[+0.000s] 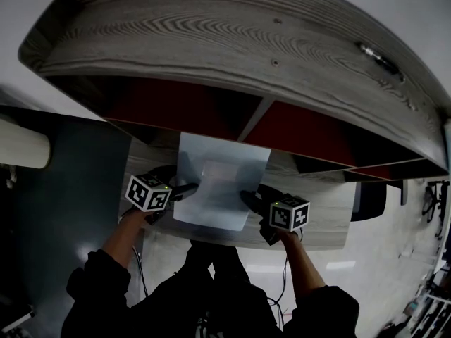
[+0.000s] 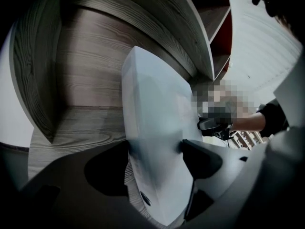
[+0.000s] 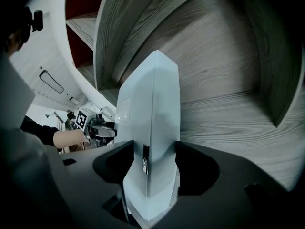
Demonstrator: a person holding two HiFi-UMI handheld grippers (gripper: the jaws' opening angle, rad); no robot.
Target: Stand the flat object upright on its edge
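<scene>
Pale-blue flat object [image 1: 220,182] sits over the grey wood tabletop [image 1: 324,224], left tool [image 1: 184,189] clamped on its 9 o'clock edge, right tool [image 1: 248,201] clamped on its 3 o'clock edge, shelf [image 1: 232,48] at 12 o'clock.

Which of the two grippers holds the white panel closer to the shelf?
The left gripper, on the left edge of the panel; the right gripper clamps the opposite edge slightly farther from the shelf.
</scene>
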